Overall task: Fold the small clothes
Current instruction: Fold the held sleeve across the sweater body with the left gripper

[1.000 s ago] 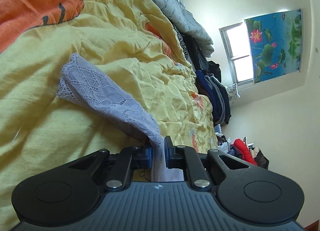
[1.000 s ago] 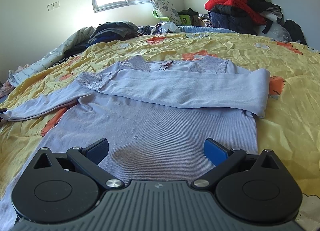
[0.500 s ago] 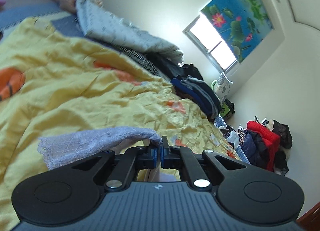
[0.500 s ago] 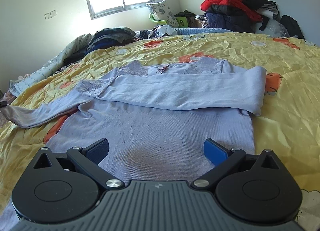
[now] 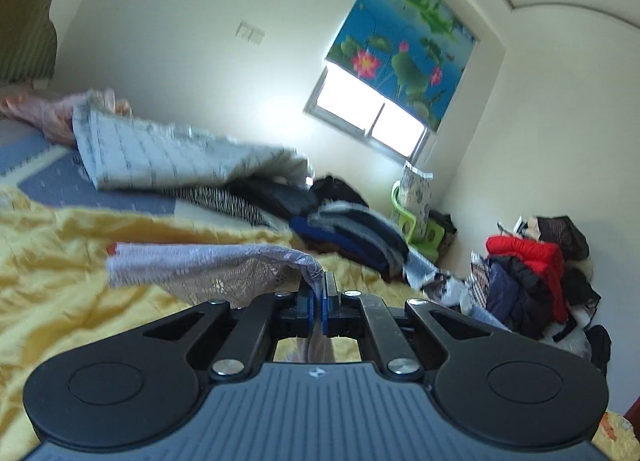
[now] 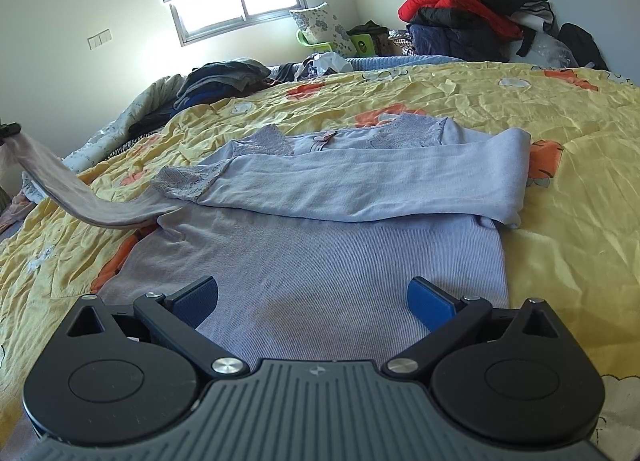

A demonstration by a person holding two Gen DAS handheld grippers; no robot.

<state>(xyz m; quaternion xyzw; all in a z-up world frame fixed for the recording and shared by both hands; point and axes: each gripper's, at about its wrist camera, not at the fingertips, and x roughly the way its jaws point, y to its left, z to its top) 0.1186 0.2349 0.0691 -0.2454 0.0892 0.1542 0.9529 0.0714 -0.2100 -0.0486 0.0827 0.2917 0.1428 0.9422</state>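
Right gripper [image 6: 312,303] gapes above lilac top [image 6: 320,261] on yellow quilt [image 6: 560,189]

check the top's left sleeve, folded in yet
Not yet: the left gripper holds its lace cuff in the air, sleeve stretched out sideways.

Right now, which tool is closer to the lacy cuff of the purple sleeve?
Left. The left tool is shut on the lacy cuff, holding it above the bed. The right tool hovers open over the shirt's hem, away from it.

Bare quilt [image 6: 560,221] right of top [image 6: 320,261]; clothes pile [image 6: 224,77] beyond.
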